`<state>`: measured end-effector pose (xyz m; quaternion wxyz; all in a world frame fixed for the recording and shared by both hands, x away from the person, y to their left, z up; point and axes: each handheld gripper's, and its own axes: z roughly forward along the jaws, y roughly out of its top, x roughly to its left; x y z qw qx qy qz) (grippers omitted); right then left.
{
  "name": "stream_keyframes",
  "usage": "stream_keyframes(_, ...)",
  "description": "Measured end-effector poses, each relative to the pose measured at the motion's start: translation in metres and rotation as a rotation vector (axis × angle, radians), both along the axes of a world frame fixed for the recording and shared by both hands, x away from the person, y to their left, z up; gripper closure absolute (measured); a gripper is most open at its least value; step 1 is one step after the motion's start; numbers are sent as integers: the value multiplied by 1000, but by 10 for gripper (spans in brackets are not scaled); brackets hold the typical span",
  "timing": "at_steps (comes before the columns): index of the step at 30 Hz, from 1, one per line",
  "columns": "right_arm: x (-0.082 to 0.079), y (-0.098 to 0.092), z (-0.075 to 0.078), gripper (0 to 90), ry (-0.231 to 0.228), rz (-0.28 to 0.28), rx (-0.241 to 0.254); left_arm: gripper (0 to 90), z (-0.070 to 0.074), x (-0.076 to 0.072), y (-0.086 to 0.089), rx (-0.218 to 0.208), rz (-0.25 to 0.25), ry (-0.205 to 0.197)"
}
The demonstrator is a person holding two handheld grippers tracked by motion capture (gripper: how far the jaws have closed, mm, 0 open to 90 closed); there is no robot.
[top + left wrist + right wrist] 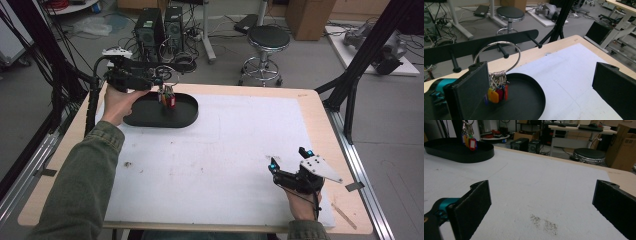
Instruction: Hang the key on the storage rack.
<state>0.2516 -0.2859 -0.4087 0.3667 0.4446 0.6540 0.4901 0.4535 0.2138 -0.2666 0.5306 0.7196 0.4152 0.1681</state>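
Tongs on your left (pixel 161 86) stand wide apart above the far-left end of the bench (pixel 310 107), and nothing is pinched between them: in the left gripper view the key ring (pixel 497 56) hangs off a peg of the black rack (pixel 481 46) just beside the left jaw, with its coloured tags (pixel 496 93) dangling over the black oval tray (pixel 534 86). From that I judge the hanging is done and all that is left for you is to draw this hand clear without snagging the ring. Your left forearm reaches forward along the bench's left edge, wrist level, with the tongs pointing across the tray. Your right tongs (pixel 289 161) are also spread wide and empty, hand resting low at the near right corner, aimed across the white mat (pixel 536 185) toward the tray.
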Motion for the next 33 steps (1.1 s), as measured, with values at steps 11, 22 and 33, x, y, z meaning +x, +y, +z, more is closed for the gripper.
stream_keyframes(11, 0, 0, 0, 8, 0, 2, -2, 16, -13, -14, 13, 1, 48, -8)
stream_keyframes(22, 1, 1, -1, 8, 6, 0, -3, 16, -15, -25, 23, -26, 42, 1)
stream_keyframes(33, 1, 0, -1, 8, 2, 1, -1, 16, -24, -43, 20, 36, 47, -11)
